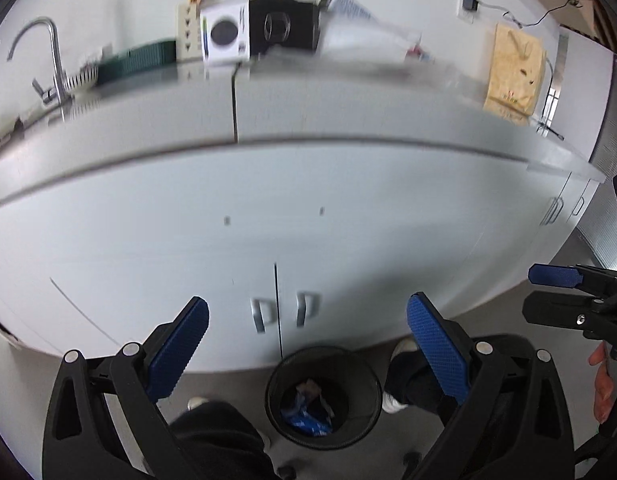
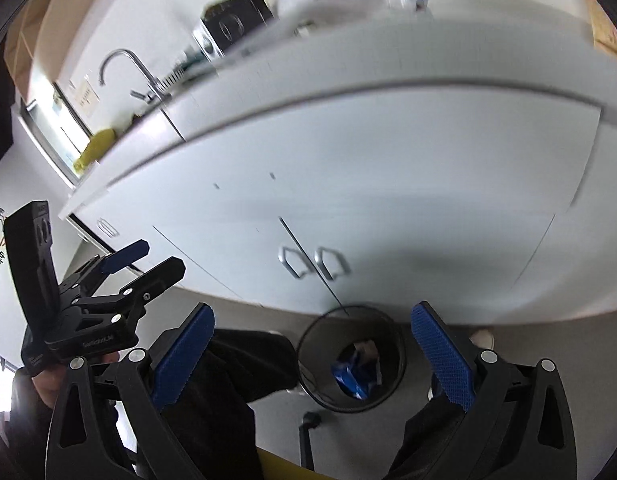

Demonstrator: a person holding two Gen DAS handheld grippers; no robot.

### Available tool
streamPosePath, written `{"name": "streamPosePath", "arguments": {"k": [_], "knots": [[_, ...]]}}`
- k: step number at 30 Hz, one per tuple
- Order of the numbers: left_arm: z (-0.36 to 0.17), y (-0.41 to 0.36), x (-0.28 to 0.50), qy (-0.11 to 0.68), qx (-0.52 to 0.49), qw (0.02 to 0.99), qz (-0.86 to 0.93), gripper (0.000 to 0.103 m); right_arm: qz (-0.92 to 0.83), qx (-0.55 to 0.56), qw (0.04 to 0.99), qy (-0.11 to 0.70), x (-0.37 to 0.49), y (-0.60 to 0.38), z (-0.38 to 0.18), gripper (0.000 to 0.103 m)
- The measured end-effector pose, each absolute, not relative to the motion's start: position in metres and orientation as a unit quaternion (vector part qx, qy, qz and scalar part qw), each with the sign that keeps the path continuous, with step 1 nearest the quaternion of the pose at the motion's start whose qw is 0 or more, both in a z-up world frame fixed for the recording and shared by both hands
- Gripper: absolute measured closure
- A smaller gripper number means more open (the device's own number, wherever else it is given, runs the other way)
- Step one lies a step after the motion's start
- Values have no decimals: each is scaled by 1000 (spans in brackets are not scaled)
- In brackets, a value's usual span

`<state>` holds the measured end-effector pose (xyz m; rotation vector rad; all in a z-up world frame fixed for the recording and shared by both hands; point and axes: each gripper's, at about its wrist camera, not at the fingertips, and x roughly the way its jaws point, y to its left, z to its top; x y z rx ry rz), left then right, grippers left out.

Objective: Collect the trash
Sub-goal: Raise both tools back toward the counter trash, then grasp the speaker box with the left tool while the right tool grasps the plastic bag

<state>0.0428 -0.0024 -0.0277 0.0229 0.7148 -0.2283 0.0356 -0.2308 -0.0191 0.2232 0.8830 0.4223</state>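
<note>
A black mesh waste bin [image 1: 323,398] stands on the floor before the white cabinet doors, with blue and white wrappers [image 1: 308,408] inside. It also shows in the right wrist view [image 2: 350,358], with the wrappers [image 2: 356,368] in it. My left gripper [image 1: 308,344] is open and empty above the bin. My right gripper [image 2: 312,350] is open and empty, also above the bin. The right gripper shows at the right edge of the left wrist view [image 1: 556,296], and the left gripper at the left of the right wrist view [image 2: 148,260].
A grey countertop [image 1: 308,108] carries a white box [image 1: 225,36], a black box [image 1: 284,26], crumpled plastic wrap [image 1: 364,28], a green rack [image 1: 136,60] and a brown paper bag [image 1: 512,70]. A faucet [image 1: 48,52] stands at the left. The person's legs and shoes [image 1: 404,380] flank the bin.
</note>
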Motion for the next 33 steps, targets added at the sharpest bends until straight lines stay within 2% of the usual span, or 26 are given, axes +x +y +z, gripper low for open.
{"name": "streamPosePath", "arguments": {"k": [12, 20, 27, 33], "knots": [[90, -3, 71, 244, 71, 962, -100, 4, 249, 150, 897, 333, 60, -266, 99, 4], [135, -6, 127, 207, 136, 965, -81, 4, 306, 193, 878, 312, 119, -280, 135, 4], [142, -13, 204, 222, 165, 956, -100, 4, 365, 315, 797, 363, 197, -280, 119, 4], [135, -8, 253, 230, 159, 955, -95, 4, 370, 352, 767, 389, 244, -274, 97, 4]]}}
